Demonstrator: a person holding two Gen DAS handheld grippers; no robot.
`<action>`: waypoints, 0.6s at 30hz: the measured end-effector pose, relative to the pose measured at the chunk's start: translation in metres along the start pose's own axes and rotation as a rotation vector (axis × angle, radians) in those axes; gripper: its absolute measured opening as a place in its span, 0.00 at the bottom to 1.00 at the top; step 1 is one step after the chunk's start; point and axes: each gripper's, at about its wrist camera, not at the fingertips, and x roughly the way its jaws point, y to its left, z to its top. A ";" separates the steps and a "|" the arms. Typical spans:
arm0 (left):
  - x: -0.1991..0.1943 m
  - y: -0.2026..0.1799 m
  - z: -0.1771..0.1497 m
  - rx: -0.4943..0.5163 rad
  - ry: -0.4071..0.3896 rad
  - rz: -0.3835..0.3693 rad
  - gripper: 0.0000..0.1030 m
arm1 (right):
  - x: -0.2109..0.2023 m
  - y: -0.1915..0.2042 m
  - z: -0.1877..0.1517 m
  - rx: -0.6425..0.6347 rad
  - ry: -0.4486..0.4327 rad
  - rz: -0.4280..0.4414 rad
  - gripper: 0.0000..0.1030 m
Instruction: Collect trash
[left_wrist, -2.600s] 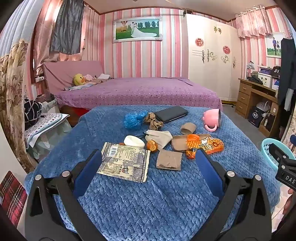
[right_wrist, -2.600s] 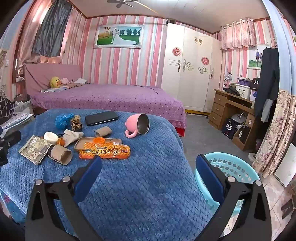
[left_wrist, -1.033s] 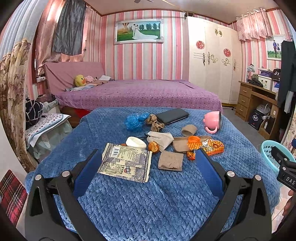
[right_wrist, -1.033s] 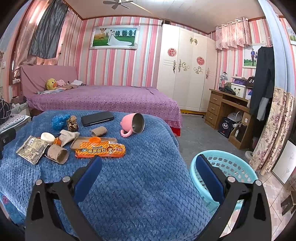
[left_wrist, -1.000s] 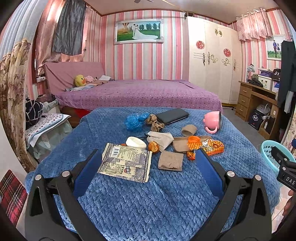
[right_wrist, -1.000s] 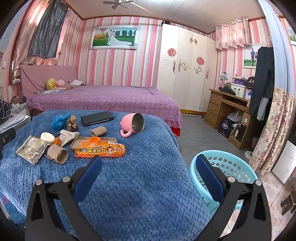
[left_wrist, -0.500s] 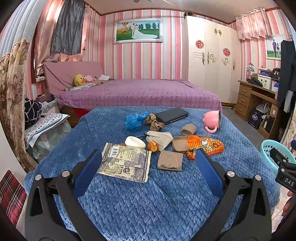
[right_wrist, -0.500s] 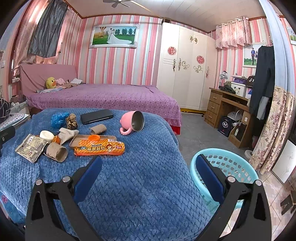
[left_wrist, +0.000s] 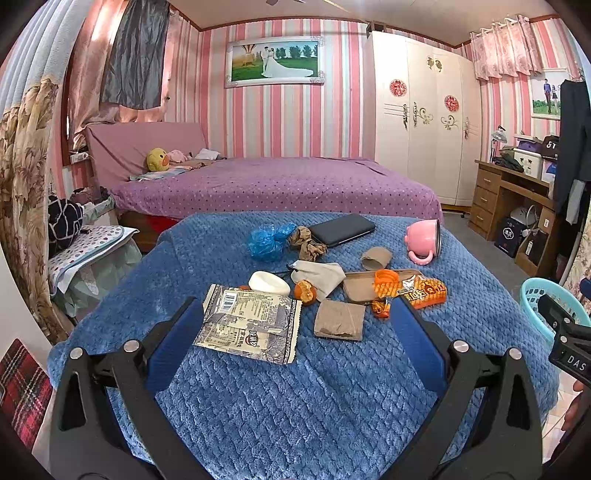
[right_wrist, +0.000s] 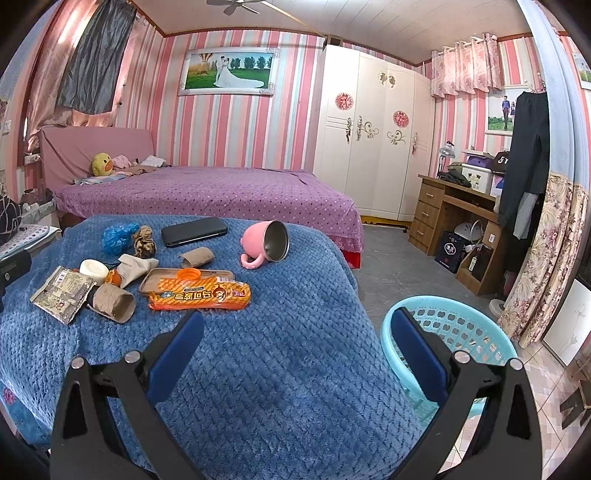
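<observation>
Trash lies on a blue blanket (left_wrist: 295, 391): a grey printed wrapper (left_wrist: 251, 323), a flattened cardboard tube (left_wrist: 340, 319), an orange snack packet (left_wrist: 421, 288), a blue plastic bag (left_wrist: 267, 240) and a second cardboard tube (left_wrist: 376, 257). My left gripper (left_wrist: 295, 339) is open and empty, just short of the wrapper. My right gripper (right_wrist: 295, 350) is open and empty over the blanket's near right part, short of the orange packet (right_wrist: 201, 293). A light blue basket (right_wrist: 458, 332) stands on the floor to the right.
A pink mug (right_wrist: 267, 243) lies on its side beside a black phone (right_wrist: 194, 230). A purple bed (right_wrist: 207, 194) lies behind. A wooden desk (right_wrist: 454, 218) and a white wardrobe (right_wrist: 373, 147) stand at the right.
Both grippers have shifted only slightly; the table items have crept a little closer in the right view. Both stay open and empty.
</observation>
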 end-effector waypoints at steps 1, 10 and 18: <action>0.000 0.000 0.000 0.000 0.000 0.001 0.95 | 0.000 0.000 0.000 0.000 0.001 0.000 0.96; 0.000 -0.001 0.000 0.000 0.001 -0.001 0.95 | 0.000 0.001 -0.001 -0.001 -0.001 0.000 0.96; 0.000 0.000 0.000 0.000 0.001 -0.001 0.95 | 0.003 0.006 -0.004 -0.011 0.001 0.003 0.96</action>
